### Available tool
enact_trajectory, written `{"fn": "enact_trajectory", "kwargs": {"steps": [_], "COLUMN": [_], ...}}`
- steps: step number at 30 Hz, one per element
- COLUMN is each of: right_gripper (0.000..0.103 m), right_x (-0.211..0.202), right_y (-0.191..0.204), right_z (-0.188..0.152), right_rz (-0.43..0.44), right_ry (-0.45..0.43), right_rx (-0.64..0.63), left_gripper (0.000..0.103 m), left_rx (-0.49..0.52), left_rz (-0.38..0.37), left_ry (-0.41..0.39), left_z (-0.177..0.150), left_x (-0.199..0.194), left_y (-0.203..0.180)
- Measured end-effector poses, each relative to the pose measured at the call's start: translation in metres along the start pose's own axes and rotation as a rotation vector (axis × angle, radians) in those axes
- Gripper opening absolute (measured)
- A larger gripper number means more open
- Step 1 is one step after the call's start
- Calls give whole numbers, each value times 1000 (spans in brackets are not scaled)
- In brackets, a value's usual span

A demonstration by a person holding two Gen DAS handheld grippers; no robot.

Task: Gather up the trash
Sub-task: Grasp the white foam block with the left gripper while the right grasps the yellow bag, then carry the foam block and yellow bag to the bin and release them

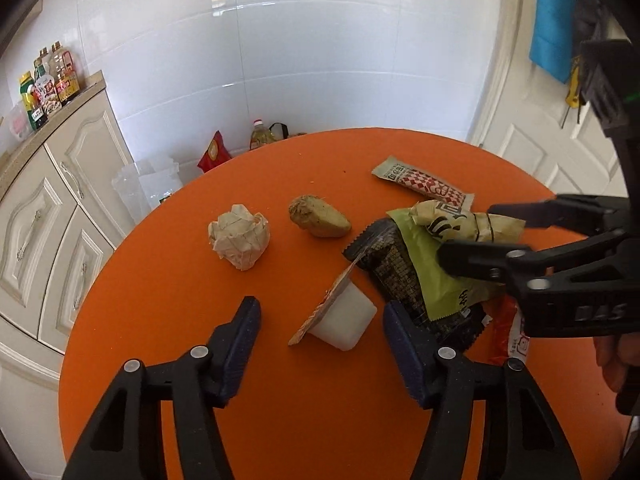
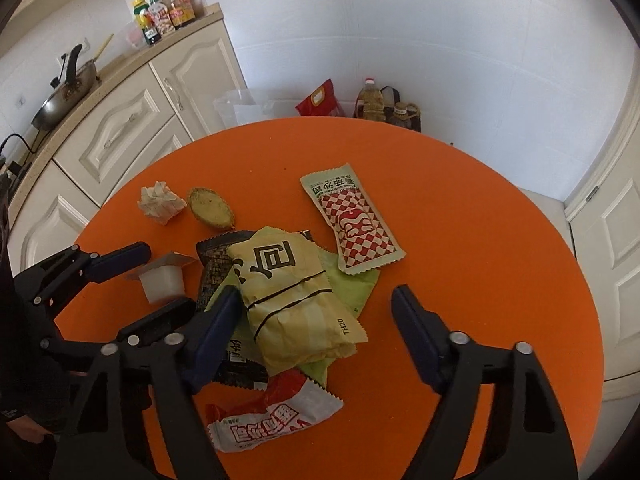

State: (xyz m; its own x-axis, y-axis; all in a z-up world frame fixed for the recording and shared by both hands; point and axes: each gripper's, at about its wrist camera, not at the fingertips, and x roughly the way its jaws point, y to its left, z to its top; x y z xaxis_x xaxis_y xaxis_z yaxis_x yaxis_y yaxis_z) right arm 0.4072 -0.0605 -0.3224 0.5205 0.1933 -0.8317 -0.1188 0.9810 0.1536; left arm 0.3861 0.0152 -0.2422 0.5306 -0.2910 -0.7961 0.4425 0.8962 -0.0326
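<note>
On the round orange table (image 1: 168,320) a white plastic cup (image 1: 344,320) with a peeled lid lies between the spread fingers of my left gripper (image 1: 322,332), which do not touch it. My right gripper (image 2: 318,308) stands open astride a yellow wrapper (image 2: 296,292) that tops a pile with a green wrapper (image 2: 352,288) and a black wrapper (image 2: 216,264). A red-and-white wrapper (image 2: 272,416) lies nearest to me. Farther off lie a checkered sachet (image 2: 352,224), a brown lump (image 2: 211,208) and a crumpled paper ball (image 2: 160,202).
Cream cabinets (image 2: 120,132) with sauce bottles (image 2: 164,12) and a wok (image 2: 64,96) stand to the left. On the floor behind the table are a clear plastic bag (image 2: 240,108), a red bag (image 2: 320,98) and an oil bottle (image 2: 370,100). A white door (image 1: 560,148) is at the right.
</note>
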Motion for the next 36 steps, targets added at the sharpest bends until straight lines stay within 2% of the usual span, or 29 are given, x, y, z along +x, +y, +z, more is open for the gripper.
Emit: {"fn": "enact_trajectory", "kwargs": {"steps": [3, 4, 10, 15, 21, 25, 26, 36], "right_gripper": [53, 45, 44, 44, 44, 44, 44, 44], "right_x": [-3, -5, -26, -53, -83, -103, -108, -160], "right_y": [3, 2, -8, -14, -15, -15, -16, -29], "right_z": [-3, -4, -17, -34, -52, -66, -69, -105], "right_rz": [10, 13, 30, 40, 39, 31, 30, 11], "right_ry": [-12, -17, -40, -85, -119, -142, -149, -234], "right_rx": [-9, -8, 17, 39, 46, 52, 55, 92], "left_gripper": [35, 34, 21, 18, 18, 18, 18, 18], "left_rx": [3, -3, -76, -148, -179, -183, -183, -134], "left_rz": [-13, -15, -35, -21, -30, -36, -38, -51], "left_ry": [-5, -5, -29, -56, -66, -93, -102, -204], "left_z": [6, 9, 21, 11, 4, -17, -33, -56], "left_x": [5, 8, 14, 8, 2, -21, -33, -90], "left_y": [-5, -5, 3, 15, 13, 8, 5, -24]}}
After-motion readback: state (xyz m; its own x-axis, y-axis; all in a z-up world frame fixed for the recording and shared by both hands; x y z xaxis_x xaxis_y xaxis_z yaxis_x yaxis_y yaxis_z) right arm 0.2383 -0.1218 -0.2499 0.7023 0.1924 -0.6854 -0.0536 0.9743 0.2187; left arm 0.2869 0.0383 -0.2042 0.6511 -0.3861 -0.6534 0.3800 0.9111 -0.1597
